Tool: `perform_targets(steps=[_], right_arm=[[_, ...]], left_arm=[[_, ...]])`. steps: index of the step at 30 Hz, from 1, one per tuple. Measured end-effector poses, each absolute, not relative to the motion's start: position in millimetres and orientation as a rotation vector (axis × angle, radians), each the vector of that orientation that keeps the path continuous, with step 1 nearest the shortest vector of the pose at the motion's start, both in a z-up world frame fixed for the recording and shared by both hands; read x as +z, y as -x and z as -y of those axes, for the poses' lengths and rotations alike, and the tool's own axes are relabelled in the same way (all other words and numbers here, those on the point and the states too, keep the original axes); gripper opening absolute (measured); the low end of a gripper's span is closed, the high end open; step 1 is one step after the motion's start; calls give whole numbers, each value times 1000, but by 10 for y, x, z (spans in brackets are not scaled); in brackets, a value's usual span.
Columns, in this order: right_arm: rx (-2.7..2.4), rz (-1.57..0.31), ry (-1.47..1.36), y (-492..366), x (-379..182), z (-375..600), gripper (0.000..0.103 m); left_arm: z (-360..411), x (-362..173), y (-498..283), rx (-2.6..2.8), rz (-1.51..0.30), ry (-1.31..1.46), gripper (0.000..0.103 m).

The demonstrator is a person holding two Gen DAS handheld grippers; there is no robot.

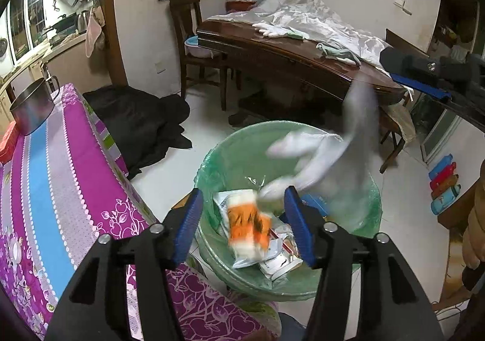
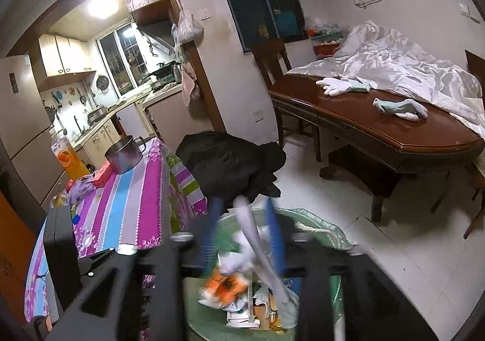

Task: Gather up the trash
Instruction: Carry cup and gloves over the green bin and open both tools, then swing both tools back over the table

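A bin (image 1: pixel 218 159) lined with a green bag stands on the floor, holding paper and wrappers. My left gripper (image 1: pixel 242 226) is open above it, and an orange and white packet (image 1: pixel 248 229), blurred, is between its blue fingers over the bin. A white glove (image 1: pixel 315 159), blurred, hangs over the bin below my right gripper (image 1: pixel 418 80). In the right wrist view my right gripper (image 2: pixel 245 235) is open with the glove (image 2: pixel 251 238) falling between its blurred fingers toward the bin (image 2: pixel 321 226). More gloves (image 2: pixel 339 85) lie on the brown table (image 2: pixel 409 135).
A table with a purple and blue striped cloth (image 1: pixel 54 183) is at the left, bearing a steel pot (image 1: pixel 33 107). A black garment (image 1: pixel 142 123) lies on the floor. A chair (image 1: pixel 191 47) stands by the brown table (image 1: pixel 272 47), which carries a grey sheet (image 1: pixel 318 17).
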State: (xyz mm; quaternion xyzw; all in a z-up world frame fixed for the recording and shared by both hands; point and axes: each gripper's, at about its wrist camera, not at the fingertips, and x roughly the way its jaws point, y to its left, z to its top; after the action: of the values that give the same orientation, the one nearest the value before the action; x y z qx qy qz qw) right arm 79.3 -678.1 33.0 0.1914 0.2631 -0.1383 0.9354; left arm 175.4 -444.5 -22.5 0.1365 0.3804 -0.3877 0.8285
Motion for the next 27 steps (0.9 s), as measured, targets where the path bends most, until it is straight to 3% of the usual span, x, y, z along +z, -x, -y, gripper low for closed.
perform_targets(steps=[11,15,21,27], right_arm=[[-245,-500,-378,-705,473,6570,51],[-175,-475,-333,-689,498,6253,57],[-6,-529,-247,-995,289,5440,68],[142,-605,-184,-1436,65,4635,71]], left_arm=[[4330,-192,-1753,-821,-798,-292,57],[4050,-106,-1792,-800,-773,-289,57],[3052,13,-2133,-665,-745,-236,60],[1737,4,-2662,-444,-766,-164,63]])
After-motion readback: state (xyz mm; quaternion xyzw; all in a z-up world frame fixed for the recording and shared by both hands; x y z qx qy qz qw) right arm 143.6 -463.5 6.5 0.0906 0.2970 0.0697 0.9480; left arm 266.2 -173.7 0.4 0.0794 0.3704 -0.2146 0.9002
